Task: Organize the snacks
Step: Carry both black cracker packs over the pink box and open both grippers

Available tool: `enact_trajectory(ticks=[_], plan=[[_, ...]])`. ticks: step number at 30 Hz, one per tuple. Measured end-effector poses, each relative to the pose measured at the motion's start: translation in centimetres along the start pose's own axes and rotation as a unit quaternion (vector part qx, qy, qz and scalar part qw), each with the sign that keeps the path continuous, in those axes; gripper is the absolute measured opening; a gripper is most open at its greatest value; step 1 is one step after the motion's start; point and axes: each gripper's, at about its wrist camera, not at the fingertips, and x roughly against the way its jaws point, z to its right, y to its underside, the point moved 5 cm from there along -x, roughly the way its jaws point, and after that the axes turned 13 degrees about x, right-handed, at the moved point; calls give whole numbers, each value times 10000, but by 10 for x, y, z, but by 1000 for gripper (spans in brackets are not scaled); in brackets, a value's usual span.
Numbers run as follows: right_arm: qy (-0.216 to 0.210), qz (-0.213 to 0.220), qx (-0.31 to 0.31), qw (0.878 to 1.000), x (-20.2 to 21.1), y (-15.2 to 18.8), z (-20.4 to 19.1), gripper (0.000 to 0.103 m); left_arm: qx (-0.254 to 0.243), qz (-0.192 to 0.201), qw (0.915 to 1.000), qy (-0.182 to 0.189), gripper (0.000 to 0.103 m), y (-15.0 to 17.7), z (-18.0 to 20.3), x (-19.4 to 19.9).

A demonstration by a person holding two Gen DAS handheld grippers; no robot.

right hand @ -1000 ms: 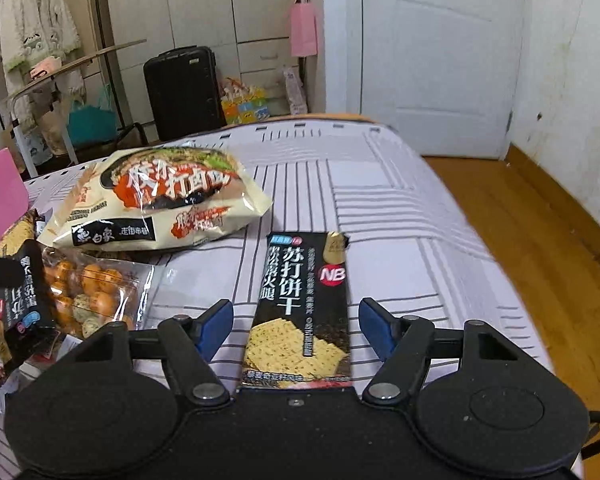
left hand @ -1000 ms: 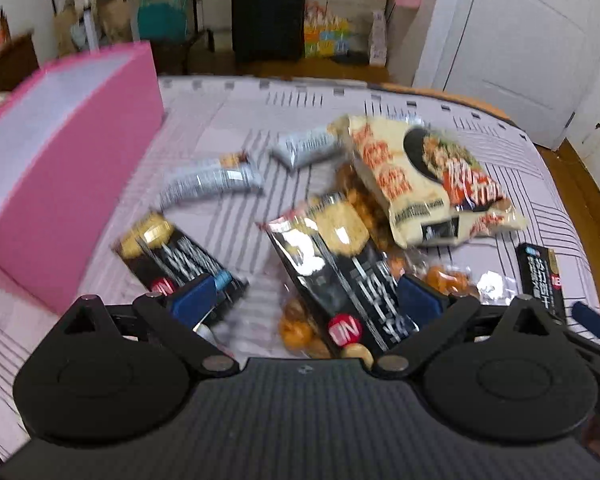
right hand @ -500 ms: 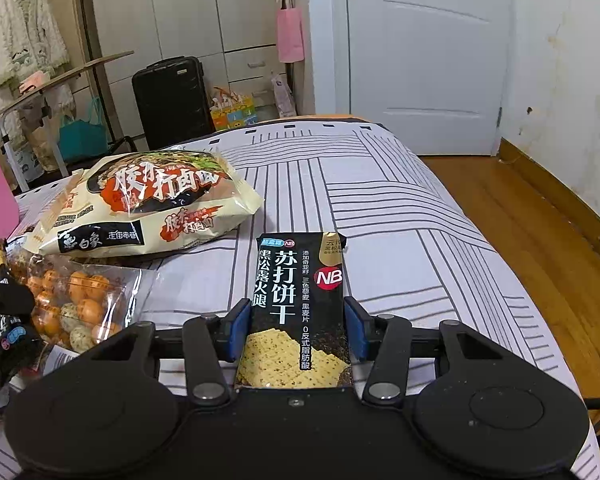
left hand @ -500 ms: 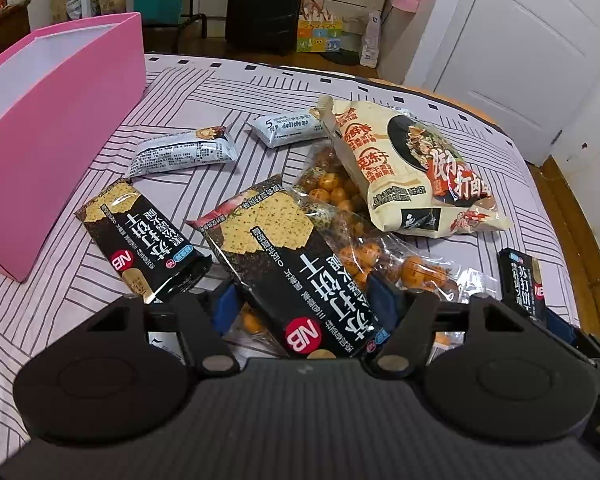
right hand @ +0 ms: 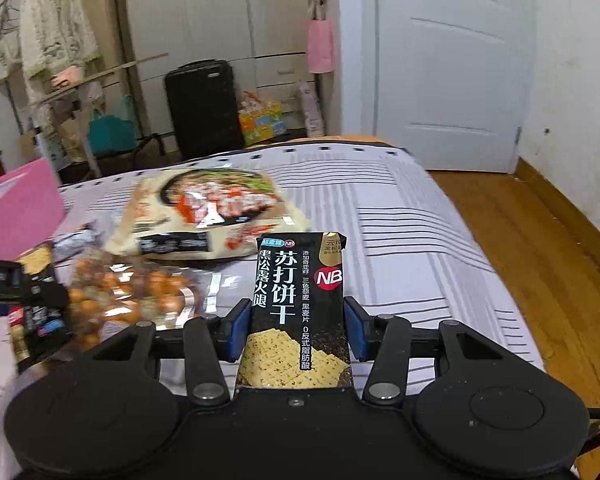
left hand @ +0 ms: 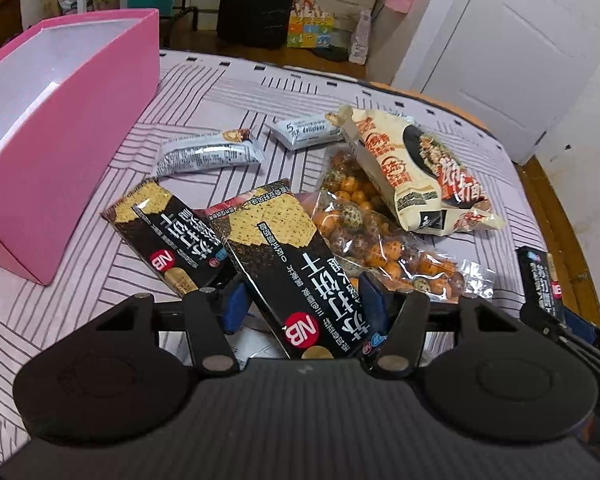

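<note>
Snacks lie scattered on a striped bed [left hand: 204,92]. My left gripper [left hand: 305,304] has a black cracker pack [left hand: 284,256] slanted between its blue pads, and its jaws are closing onto it. A second black cracker pack [left hand: 164,232] lies just to its left. My right gripper [right hand: 296,328] is shut on another black cracker pack [right hand: 300,280], held above the bed. The open pink box [left hand: 60,120] stands at the left.
A bag of orange nuts [left hand: 380,240] lies under a cream noodle bag [left hand: 420,176]. Two silver bars [left hand: 208,156] [left hand: 308,132] rest farther back. A black suitcase [right hand: 200,108], a clothes rack and a white door [right hand: 448,80] are beyond the bed; wooden floor runs on the right.
Both grippers' jaws narrowed around their cracker packs. The right gripper rose, lifting its pack off the bed. The left gripper shifted, and the pink box now shows its open inside.
</note>
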Motion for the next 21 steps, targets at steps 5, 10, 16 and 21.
enact_trajectory(ticks=[5,10,16,21], plan=[[-390,-51,140,9991,14,-3,-21,54,-44,30,9999,121,56,0,-10,17],[-858,-192,378,9954,25,-5,-49,54,149,-230,9994,225,56,1,-29,30],[-1348,-458,644,9877,40,-13,-84,54,109,-353,9992,161,56,-2,-48,54],[-1720,-560,862,9797,54,-23,-111,54,252,-470,9985,150,56,-5,-73,80]])
